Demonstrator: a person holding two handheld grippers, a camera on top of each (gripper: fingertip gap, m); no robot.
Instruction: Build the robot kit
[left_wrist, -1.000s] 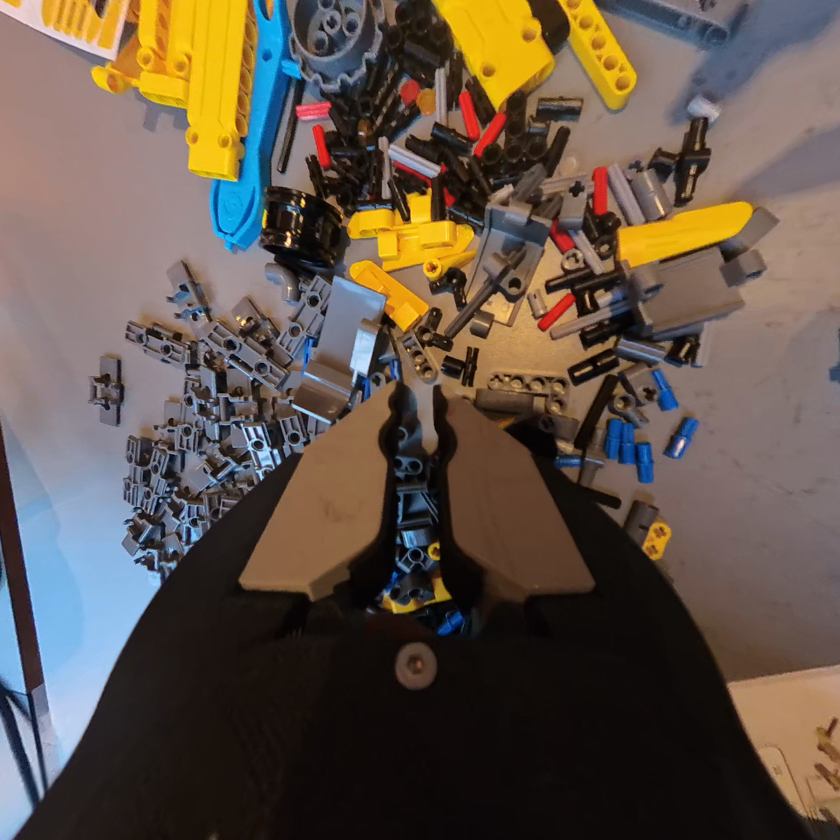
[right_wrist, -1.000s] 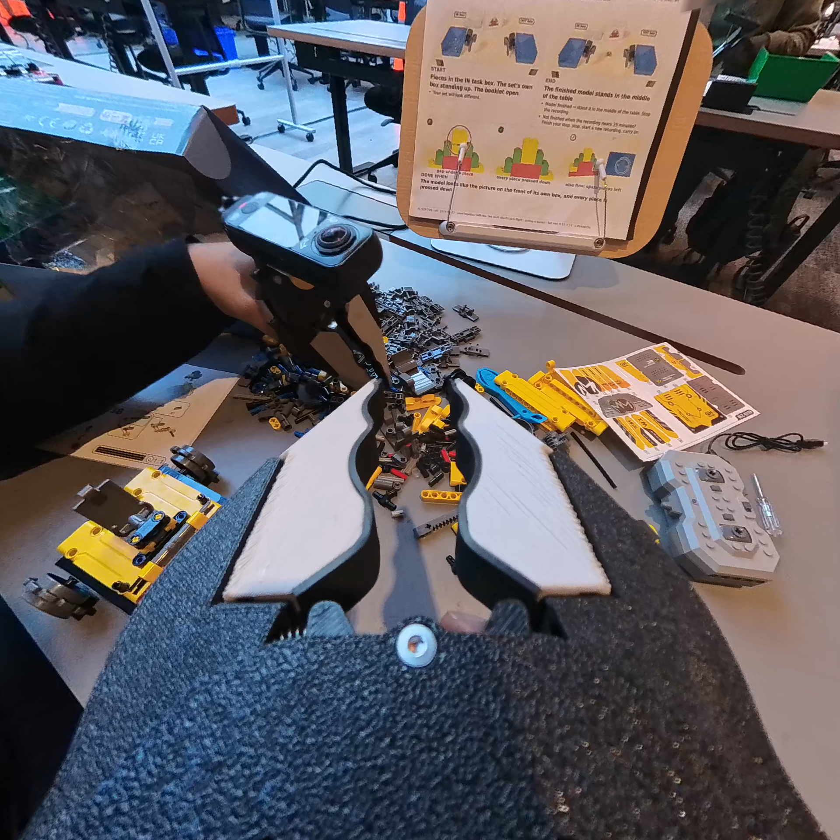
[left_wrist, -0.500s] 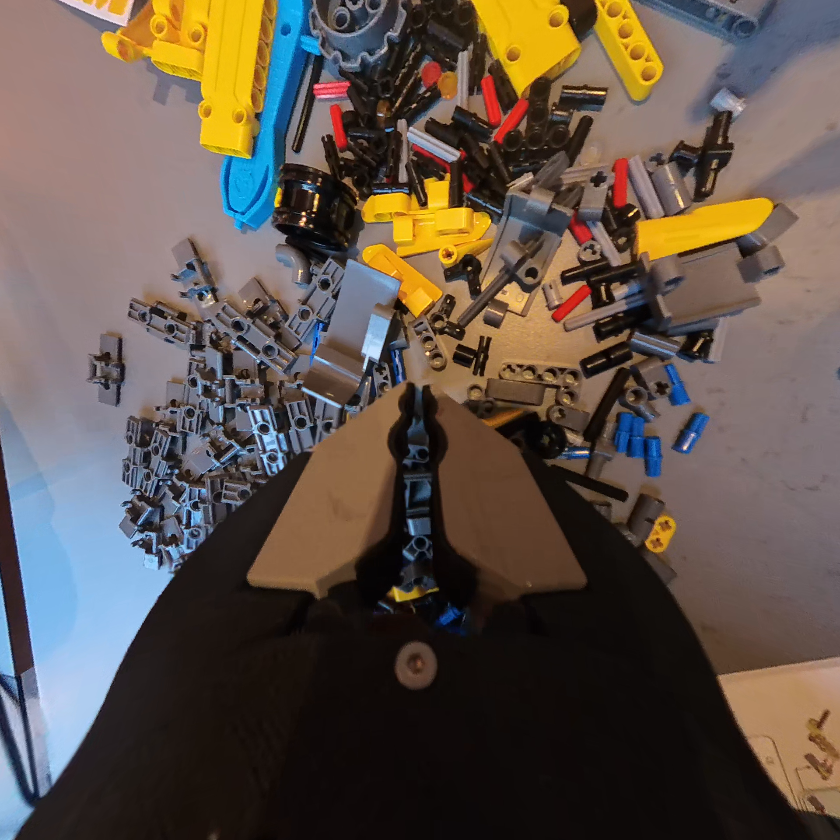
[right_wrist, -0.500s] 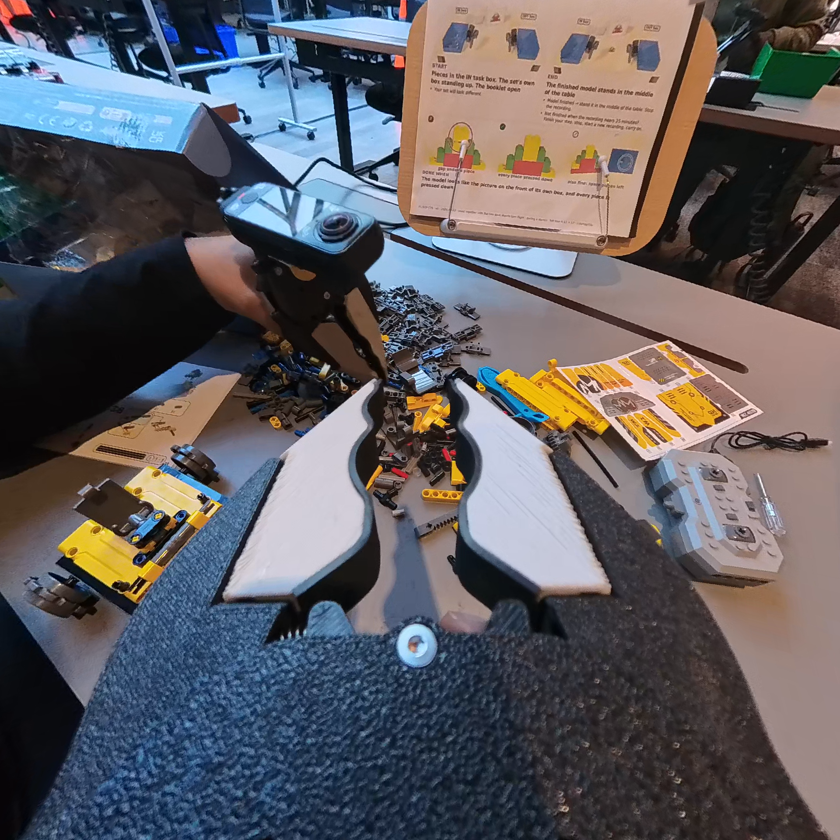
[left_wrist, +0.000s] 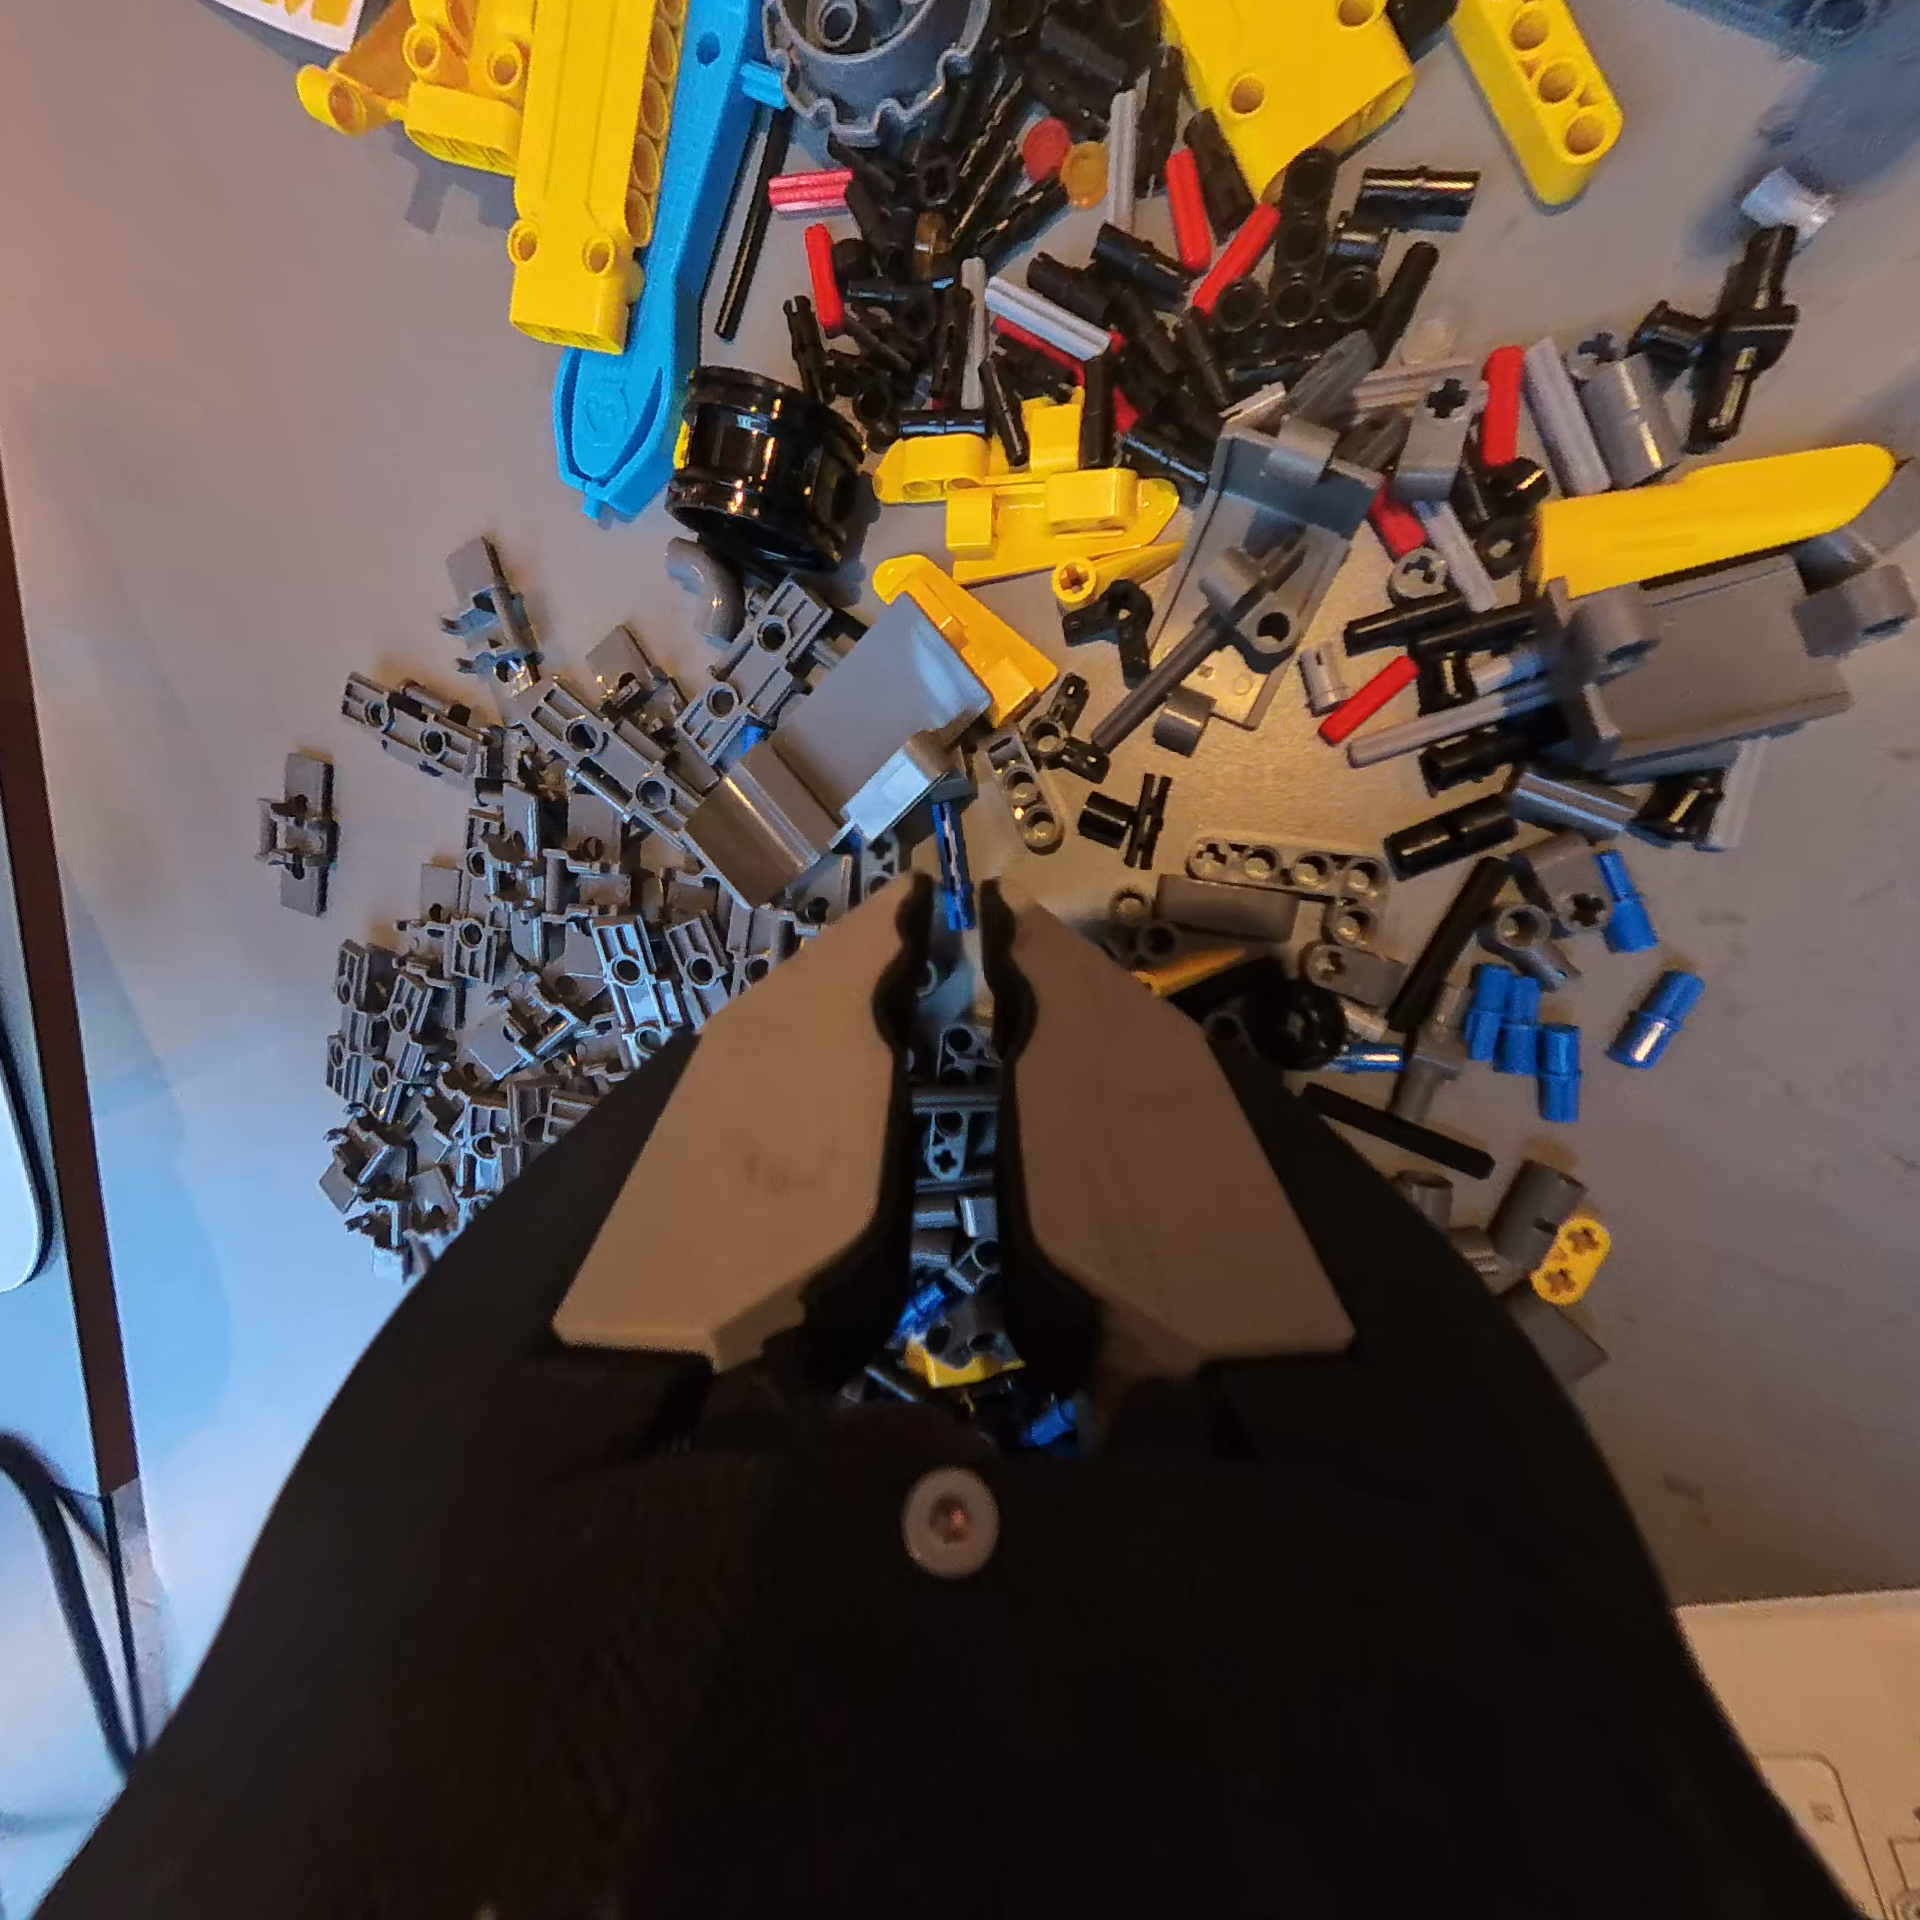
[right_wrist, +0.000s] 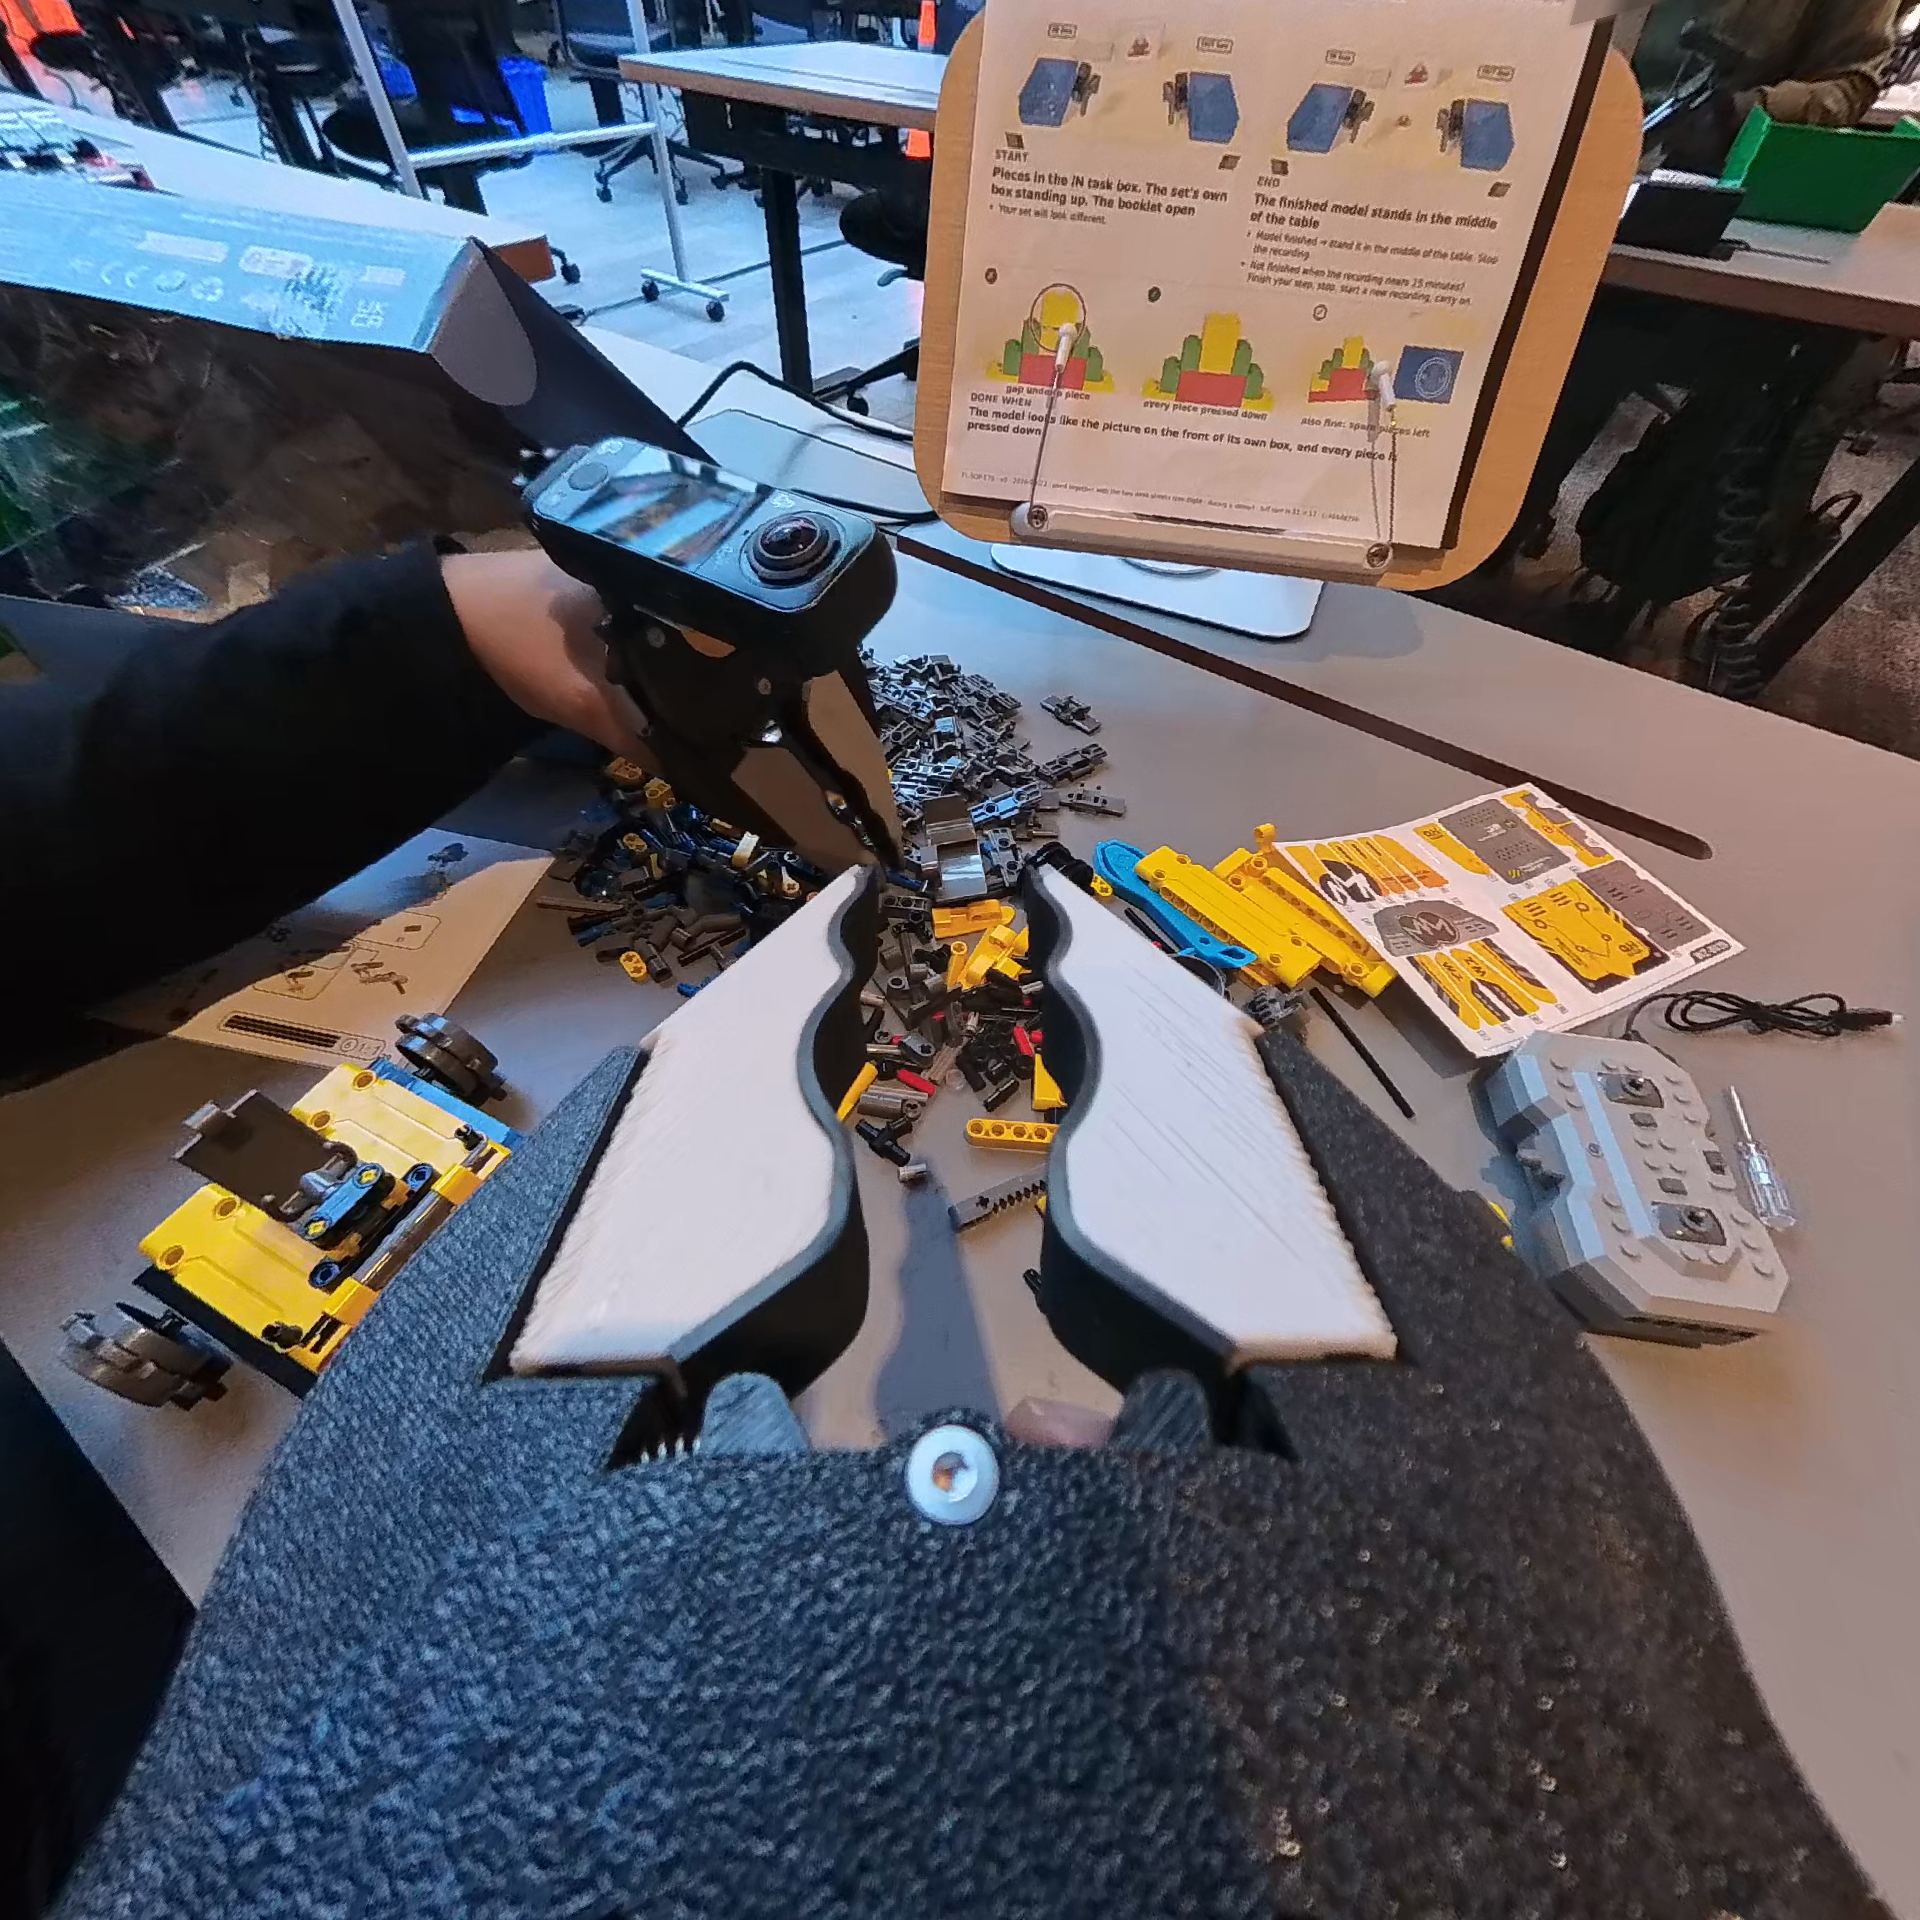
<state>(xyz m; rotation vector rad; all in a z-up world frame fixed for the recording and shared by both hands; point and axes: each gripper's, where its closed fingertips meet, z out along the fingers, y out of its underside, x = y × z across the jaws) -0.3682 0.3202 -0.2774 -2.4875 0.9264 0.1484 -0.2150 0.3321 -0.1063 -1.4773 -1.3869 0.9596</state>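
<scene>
My left gripper (left_wrist: 953, 899) points down into a pile of loose building pieces on a grey table (left_wrist: 208, 416). Its jaws are almost together, with the end of a thin blue pin (left_wrist: 948, 847) between the tips. A light grey panel (left_wrist: 883, 707) lies just beyond it, and a heap of small dark grey connectors (left_wrist: 520, 935) lies to its left. The right wrist view shows this left gripper (right_wrist: 883, 847), held by a hand, with its tips in the pile. My right gripper (right_wrist: 951, 894) is open and empty, held above the table short of the pile.
A black wheel (left_wrist: 764, 483), a blue tool (left_wrist: 665, 260) and yellow beams (left_wrist: 571, 156) lie farther on. A part-built yellow model (right_wrist: 312, 1226) sits left, a grey battery box (right_wrist: 1631, 1184) and sticker sheet (right_wrist: 1496, 914) right. An instruction stand (right_wrist: 1278, 270) stands behind. Spacing between my two grippers at the tips: around 25 centimetres.
My left gripper's jaws have closed from a small gap to a narrow one. It has dropped slightly and shifted left until the blue pin lies between its tips. The right gripper has barely moved.
</scene>
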